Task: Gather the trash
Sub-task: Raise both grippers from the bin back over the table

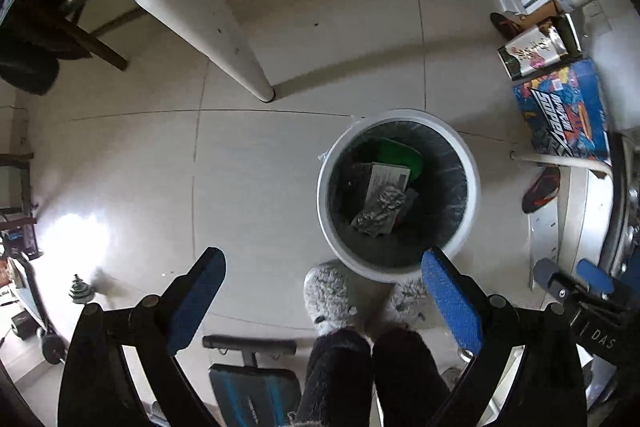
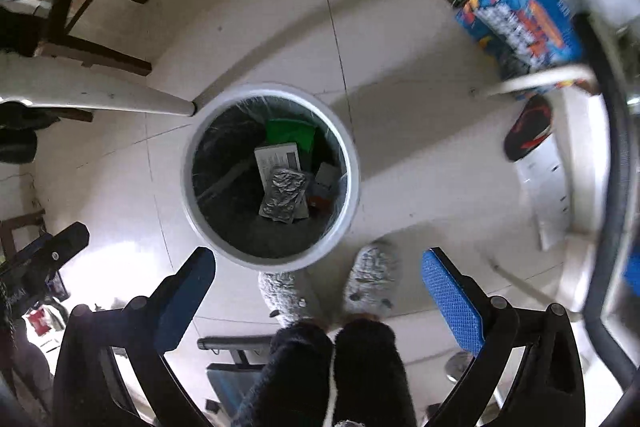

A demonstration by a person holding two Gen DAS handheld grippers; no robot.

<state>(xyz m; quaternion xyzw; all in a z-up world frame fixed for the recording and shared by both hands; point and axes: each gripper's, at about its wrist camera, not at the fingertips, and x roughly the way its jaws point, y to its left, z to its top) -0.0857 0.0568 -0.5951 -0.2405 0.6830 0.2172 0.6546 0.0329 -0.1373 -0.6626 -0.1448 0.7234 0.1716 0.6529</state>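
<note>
Two empty grippers held above a lined white trash bin.

"SUPER" reads on the blue box at right; print on the white packet in the bin is too small to read. The white bin, centre-right, holds a crumpled silver wrapper and green plastic. Left gripper and right gripper both gape wide.

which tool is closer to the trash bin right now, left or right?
Right, though only slightly. The right tool hovers open almost over the trash bin, which lies just ahead of its tips. The left tool, also open, sits off to the bin's left, its right finger overlapping the rim.
</note>
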